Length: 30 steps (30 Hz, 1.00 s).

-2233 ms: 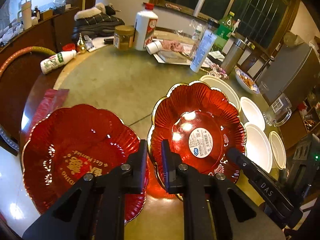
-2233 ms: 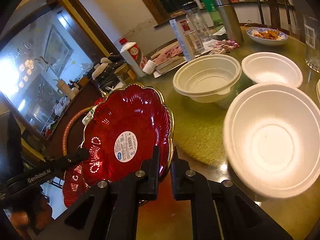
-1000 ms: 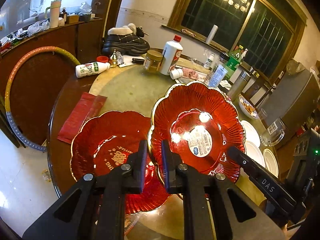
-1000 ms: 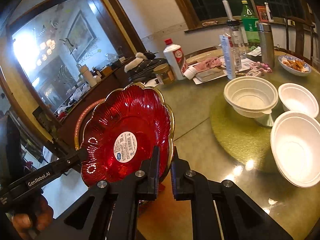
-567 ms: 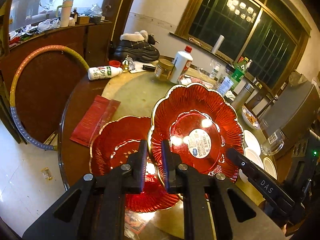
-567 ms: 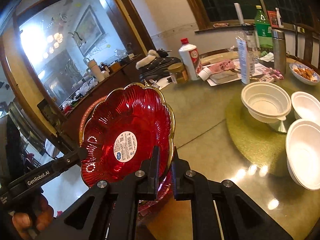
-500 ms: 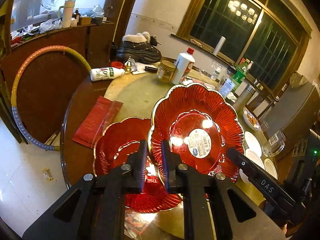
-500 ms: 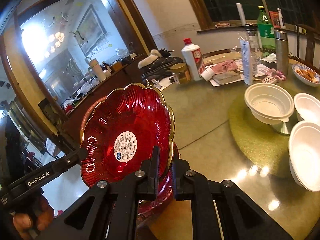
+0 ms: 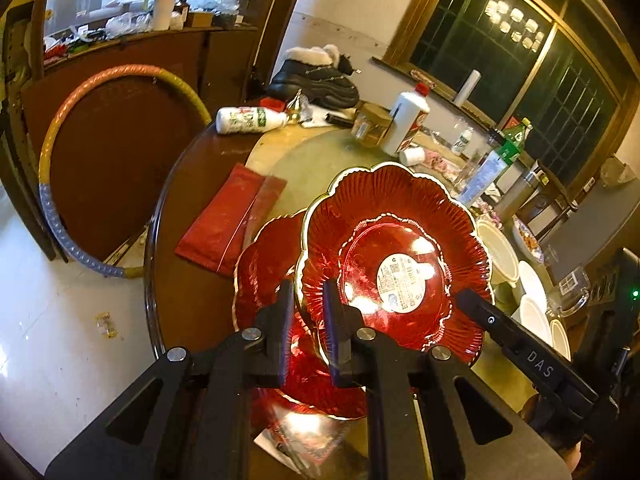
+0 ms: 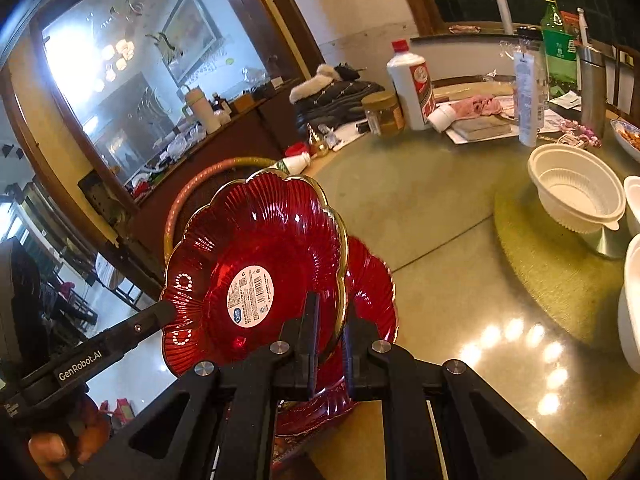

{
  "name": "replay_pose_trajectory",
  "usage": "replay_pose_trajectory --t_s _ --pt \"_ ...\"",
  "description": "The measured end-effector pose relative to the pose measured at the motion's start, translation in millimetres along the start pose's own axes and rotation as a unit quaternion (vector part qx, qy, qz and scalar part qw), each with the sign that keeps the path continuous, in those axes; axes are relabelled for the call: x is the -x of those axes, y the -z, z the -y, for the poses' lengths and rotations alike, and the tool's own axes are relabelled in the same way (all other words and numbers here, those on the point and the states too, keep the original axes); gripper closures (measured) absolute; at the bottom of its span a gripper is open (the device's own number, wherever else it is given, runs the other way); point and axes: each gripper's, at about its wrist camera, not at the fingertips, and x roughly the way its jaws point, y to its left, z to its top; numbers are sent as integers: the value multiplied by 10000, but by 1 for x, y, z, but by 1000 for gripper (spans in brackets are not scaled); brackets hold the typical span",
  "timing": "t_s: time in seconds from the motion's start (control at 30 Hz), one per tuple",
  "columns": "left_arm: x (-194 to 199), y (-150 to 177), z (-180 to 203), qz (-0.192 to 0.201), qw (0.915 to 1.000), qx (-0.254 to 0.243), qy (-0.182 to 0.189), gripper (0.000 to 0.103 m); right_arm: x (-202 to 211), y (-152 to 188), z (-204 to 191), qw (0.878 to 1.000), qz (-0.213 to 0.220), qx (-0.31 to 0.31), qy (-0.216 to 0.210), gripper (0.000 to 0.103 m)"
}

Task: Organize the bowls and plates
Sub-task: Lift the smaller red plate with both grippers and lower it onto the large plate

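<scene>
Both hand-held grippers, left [image 9: 305, 300] and right [image 10: 329, 320], clamp a red plate's [image 9: 396, 240] rim above a second plate [image 9: 260, 264] on the counter [image 10: 440, 208]; lowering level and centred should nest them.

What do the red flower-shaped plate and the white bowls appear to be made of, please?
Red flower-shaped plate: probably glossy translucent plastic, possibly glass; ribbed, light shining through, gold rim. White bowls: likely thin disposable plastic; matte, ridged walls, rolled lip.

A white liquor bottle [image 10: 412, 88] stands on the surface [image 10: 432, 216]. A jar [image 10: 384, 114] sits just beside it; a green bottle [image 10: 558, 46] stands well apart, toward the window.
</scene>
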Motion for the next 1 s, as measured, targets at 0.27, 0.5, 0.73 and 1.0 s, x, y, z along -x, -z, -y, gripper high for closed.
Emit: replay_pose_trajectory --t_s 0.27,0.5,0.73,1.0 --pt "-17 13 -10 -242 9996 72 -140 92 -23 9 3 9995 -293 24 70 94" --pt "-25 18 -15 -333 9992 70 -219 92 -36 13 7 9989 -458 33 123 94" --pt "-30 21 -19 -400 9987 87 -299 92 -43 15 3 9982 -564 84 179 94" --pt "-32 21 -19 -400 9986 41 -345 92 -47 16 1 9977 -628 115 209 93"
